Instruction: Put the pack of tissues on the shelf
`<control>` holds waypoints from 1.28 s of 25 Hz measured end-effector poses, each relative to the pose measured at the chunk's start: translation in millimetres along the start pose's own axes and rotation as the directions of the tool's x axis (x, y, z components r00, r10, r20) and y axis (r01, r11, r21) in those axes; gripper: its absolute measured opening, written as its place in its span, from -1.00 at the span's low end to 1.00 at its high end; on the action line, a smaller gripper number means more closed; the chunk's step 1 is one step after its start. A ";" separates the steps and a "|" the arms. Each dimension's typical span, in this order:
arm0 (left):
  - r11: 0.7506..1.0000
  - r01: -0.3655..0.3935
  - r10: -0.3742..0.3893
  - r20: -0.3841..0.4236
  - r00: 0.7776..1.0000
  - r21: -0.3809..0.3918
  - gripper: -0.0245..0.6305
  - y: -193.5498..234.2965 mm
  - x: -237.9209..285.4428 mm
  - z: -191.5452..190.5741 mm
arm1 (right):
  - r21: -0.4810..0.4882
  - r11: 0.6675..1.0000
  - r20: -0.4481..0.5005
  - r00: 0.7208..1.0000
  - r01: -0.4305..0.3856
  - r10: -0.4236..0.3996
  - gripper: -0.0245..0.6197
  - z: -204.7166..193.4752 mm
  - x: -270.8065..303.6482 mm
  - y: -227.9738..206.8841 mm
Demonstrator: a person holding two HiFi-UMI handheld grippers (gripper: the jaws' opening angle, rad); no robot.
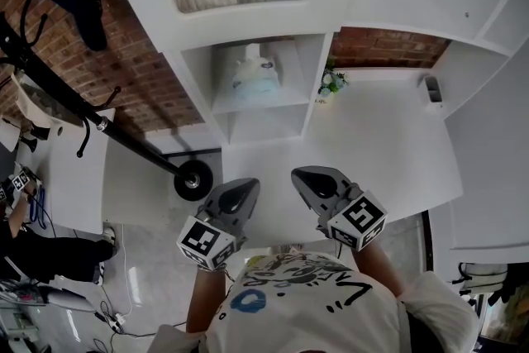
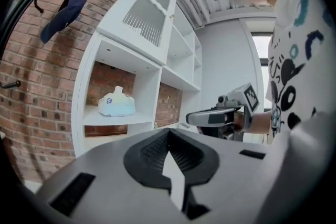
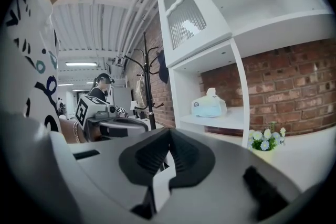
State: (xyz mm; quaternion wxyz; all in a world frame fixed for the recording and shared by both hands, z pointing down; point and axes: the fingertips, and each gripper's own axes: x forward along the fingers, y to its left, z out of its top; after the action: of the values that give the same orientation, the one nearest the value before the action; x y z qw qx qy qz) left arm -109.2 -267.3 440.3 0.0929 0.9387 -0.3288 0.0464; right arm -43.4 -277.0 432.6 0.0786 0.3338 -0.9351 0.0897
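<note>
Left gripper [image 1: 241, 188] and right gripper [image 1: 311, 176] are both pressed together, empty; I see tissues [image 1: 252, 75] on the shelf [image 1: 263, 103] ahead, flowers [image 1: 332, 83] ahead-right, coat rack [image 1: 140, 148] left.

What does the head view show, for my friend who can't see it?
The tissues sit on a white shelf by a brick wall. Below, the left claw and right claw are shut and empty, side by side over a white desk. Small flowers stand beside the shelf.

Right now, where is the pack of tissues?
Head view, upper centre: the pack of tissues sits on the white shelf, left of the small flowers.
</note>
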 end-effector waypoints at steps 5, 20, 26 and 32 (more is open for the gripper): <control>1.000 0.025 -0.025 0.018 1.000 -0.014 -0.88 -10.9 -7.3 -0.1 | -0.020 1.000 0.009 1.000 -0.021 0.021 -0.84 -2.3 -8.8 11.8; 0.995 0.087 -0.087 -0.001 0.996 0.043 -0.88 -37.3 -11.8 -5.5 | -0.064 0.992 0.035 0.993 -0.110 0.112 -0.84 -0.6 -24.7 38.4; 0.994 0.094 -0.094 0.004 0.996 0.061 -0.88 -42.4 -8.7 -2.2 | -0.066 0.992 0.029 0.993 -0.112 0.114 -0.85 -1.3 -27.4 40.1; 0.995 0.080 -0.080 0.002 0.997 0.066 -0.88 -40.4 -10.5 -1.8 | -0.086 0.992 -0.006 0.996 -0.090 0.090 -0.84 -2.5 -25.8 36.5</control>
State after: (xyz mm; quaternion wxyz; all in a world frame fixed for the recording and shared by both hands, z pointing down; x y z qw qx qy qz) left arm -92.1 -229.5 434.7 0.0628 0.9538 -0.2893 0.0511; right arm -46.7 -232.9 425.5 0.0899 0.2876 -0.9520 0.0531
